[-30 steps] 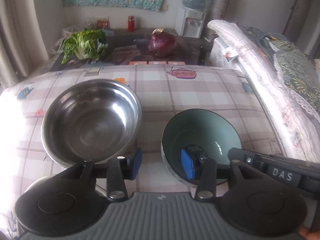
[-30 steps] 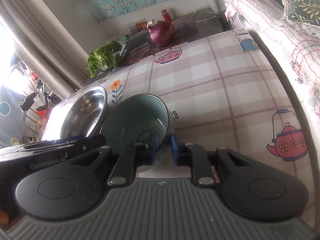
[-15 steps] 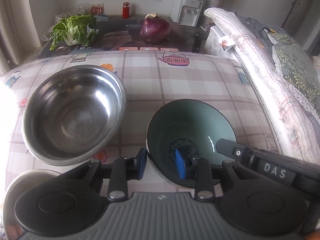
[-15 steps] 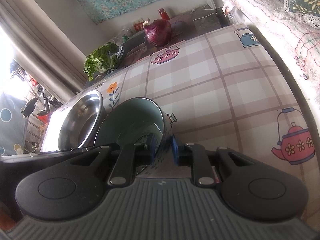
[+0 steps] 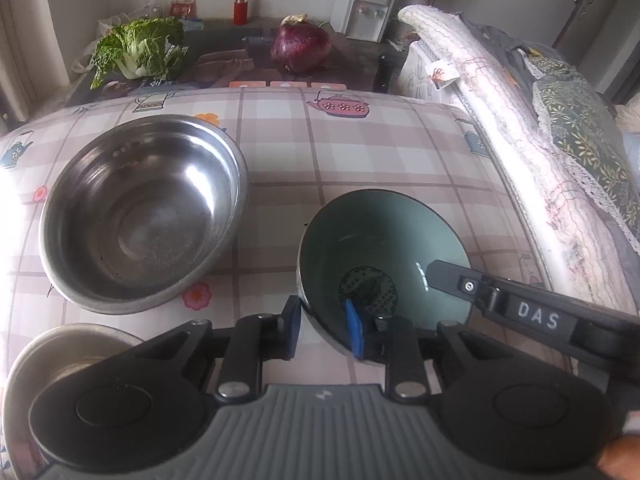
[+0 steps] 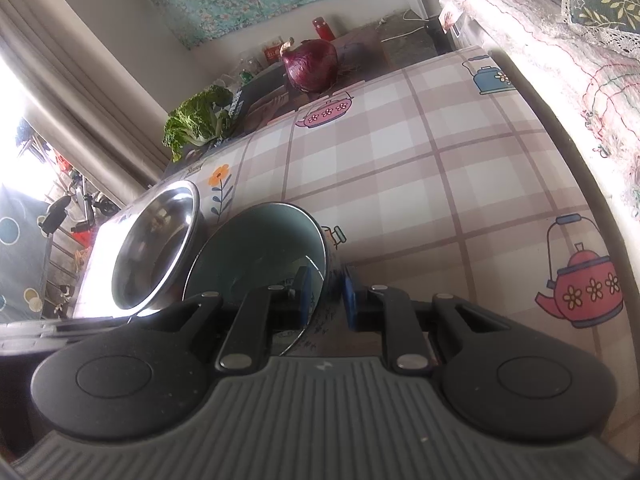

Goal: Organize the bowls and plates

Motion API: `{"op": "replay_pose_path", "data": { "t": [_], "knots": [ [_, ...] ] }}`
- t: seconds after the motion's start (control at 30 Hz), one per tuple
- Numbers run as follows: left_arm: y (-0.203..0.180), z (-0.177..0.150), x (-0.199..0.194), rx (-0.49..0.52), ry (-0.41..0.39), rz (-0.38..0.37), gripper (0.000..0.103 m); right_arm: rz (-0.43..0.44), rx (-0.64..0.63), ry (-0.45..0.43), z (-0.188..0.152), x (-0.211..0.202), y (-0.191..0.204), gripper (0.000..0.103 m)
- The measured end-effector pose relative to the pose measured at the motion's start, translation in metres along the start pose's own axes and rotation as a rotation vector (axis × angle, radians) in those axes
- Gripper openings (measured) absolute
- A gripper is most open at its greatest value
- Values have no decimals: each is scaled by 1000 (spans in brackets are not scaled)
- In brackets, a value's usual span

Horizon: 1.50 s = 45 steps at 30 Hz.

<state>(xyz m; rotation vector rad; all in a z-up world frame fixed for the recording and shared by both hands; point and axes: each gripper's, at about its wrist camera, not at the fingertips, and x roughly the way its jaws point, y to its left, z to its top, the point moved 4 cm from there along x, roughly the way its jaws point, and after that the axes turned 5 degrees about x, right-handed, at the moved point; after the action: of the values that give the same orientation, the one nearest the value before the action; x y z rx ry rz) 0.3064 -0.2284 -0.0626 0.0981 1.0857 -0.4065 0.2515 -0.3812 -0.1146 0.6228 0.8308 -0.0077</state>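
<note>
The green bowl [image 5: 380, 256] sits on the counter [image 5: 360, 152], just right of the steel bowl [image 5: 140, 212] and not touching it. Both grippers straddle its rim. The right gripper [image 6: 325, 294] has one pad inside and one outside the right wall, close on it and apparently clamped. The left gripper [image 5: 325, 326] has its fingers wider apart across the near-left rim, not yet pinching. A smaller steel bowl [image 5: 60, 354] lies near-left of the steel bowl. The coming move likely turns on the steel bowl lying directly left of the green one: lift, carry left, nest.
</note>
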Motion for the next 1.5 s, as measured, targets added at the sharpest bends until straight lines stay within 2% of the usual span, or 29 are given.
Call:
{"op": "replay_pose_path", "data": {
  "t": [0.23, 0.47, 1.5],
  "knots": [
    [1, 0, 15, -5, 28, 11, 22, -11, -1, 7, -1, 6, 0, 17],
    [-1, 0, 19, 2, 24, 28, 22, -23, -13, 6, 0, 11, 2, 17],
    [0, 1, -12, 15, -32, 23, 22, -35, -39, -43, 3, -15, 16, 16]
  ]
}}
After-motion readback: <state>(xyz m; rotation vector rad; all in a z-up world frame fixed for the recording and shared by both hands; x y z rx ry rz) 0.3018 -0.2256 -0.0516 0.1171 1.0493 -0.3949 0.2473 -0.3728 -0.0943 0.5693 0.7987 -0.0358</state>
